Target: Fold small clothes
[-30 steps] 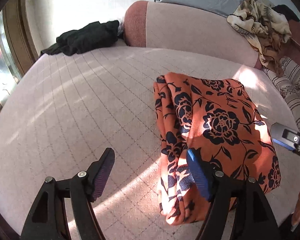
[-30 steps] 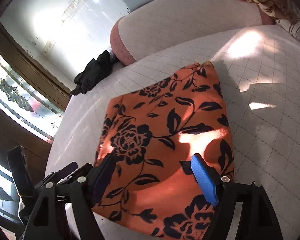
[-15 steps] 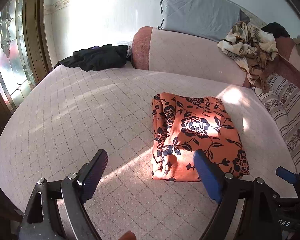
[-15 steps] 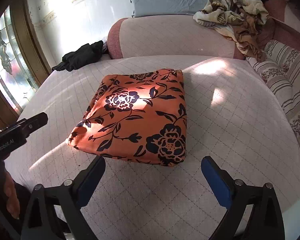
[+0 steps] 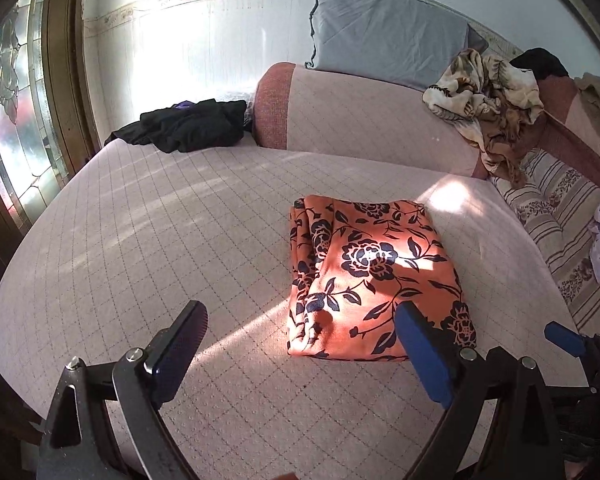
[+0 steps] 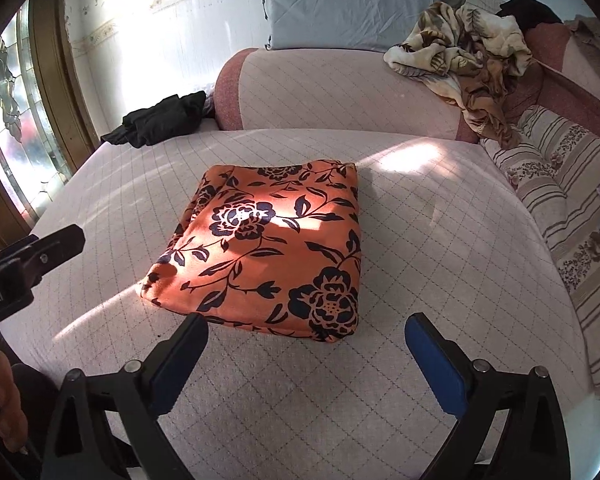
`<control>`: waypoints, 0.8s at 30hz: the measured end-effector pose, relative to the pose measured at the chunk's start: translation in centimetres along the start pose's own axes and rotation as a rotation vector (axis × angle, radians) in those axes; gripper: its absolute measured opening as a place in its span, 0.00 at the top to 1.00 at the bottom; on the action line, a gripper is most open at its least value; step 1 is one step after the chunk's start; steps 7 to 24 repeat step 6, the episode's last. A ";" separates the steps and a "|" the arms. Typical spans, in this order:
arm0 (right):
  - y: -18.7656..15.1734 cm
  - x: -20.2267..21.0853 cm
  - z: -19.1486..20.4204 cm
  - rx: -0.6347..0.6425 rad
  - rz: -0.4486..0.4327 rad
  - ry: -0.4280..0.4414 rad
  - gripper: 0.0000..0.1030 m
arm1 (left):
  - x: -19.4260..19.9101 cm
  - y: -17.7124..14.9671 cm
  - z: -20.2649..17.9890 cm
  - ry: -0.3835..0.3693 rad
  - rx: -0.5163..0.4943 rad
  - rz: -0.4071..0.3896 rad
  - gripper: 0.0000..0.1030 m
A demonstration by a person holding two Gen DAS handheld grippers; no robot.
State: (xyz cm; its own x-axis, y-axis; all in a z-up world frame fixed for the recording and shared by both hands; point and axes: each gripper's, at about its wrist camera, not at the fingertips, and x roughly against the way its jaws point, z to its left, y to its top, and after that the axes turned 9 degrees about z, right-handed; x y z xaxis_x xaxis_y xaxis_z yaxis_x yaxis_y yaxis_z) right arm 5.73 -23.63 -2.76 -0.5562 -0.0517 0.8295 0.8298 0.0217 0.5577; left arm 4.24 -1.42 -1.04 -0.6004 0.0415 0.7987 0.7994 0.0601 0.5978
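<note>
The orange floral garment (image 6: pixel 268 248) lies folded into a thick rectangle on the quilted pink bed (image 6: pixel 440 240), just ahead of the right gripper (image 6: pixel 306 364) and ahead and to the right of the left gripper (image 5: pixel 300 354). Both grippers hang clear of it, their jaws standing wide apart with nothing between them; the left one's jaws have just been opening.

The fold looks finished, so the risk now is undoing it. On the side nearest the left gripper the layered edges bunch loosely, and a fingertip brushing them on a low pass would likely drag a layer out. The sliding fabric may also spring open if lifted by one corner only. Reaching for the next piece, the black clothes (image 5: pixel 188 130) far ahead and left or the crumpled beige floral cloth (image 6: pixel 460 48) far ahead and right, could sweep an arm across the bundle.

The left wrist view shows those rumpled stacked edges plainly and the right gripper's blue tip at its right margin. The right wrist view instead shows the smooth closed side, the near edge sitting just beyond its fingers, and the left gripper's black body at its left margin with part of a hand (image 6: pixel 4 412) beneath it.
</note>
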 end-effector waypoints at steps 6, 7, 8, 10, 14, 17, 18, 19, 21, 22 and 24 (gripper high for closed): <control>0.7 -1.0 -0.2 0.011 0.013 -0.001 0.03 | -1.0 0.5 -1.2 -0.017 -0.043 0.001 0.08; 0.7 -1.0 -0.2 0.011 0.013 -0.001 0.03 | -1.0 0.5 -1.2 -0.017 -0.043 0.001 0.08; 0.7 -1.0 -0.2 0.011 0.013 -0.001 0.03 | -1.0 0.5 -1.2 -0.017 -0.043 0.001 0.08; 0.7 -1.0 -0.2 0.011 0.013 -0.001 0.03 | -1.0 0.5 -1.2 -0.017 -0.043 0.001 0.08; 0.7 -1.0 -0.2 0.011 0.013 -0.001 0.03 | -1.0 0.5 -1.2 -0.017 -0.043 0.001 0.08; 0.7 -1.0 -0.2 0.011 0.013 -0.001 0.03 | -1.0 0.5 -1.2 -0.017 -0.043 0.001 0.08; 0.7 -1.0 -0.2 0.011 0.013 -0.001 0.03 | -1.0 0.5 -1.2 -0.017 -0.043 0.001 0.08; 0.7 -1.0 -0.2 0.011 0.013 -0.001 0.03 | -1.0 0.5 -1.2 -0.017 -0.043 0.001 0.08; 0.7 -1.0 -0.2 0.011 0.013 -0.001 0.03 | -1.0 0.5 -1.2 -0.017 -0.043 0.001 0.08; 0.7 -1.0 -0.2 0.011 0.013 -0.001 0.03 | -1.0 0.5 -1.2 -0.017 -0.043 0.001 0.08; 0.7 -1.0 -0.2 0.011 0.013 -0.001 0.03 | -1.0 0.5 -1.2 -0.017 -0.043 0.001 0.08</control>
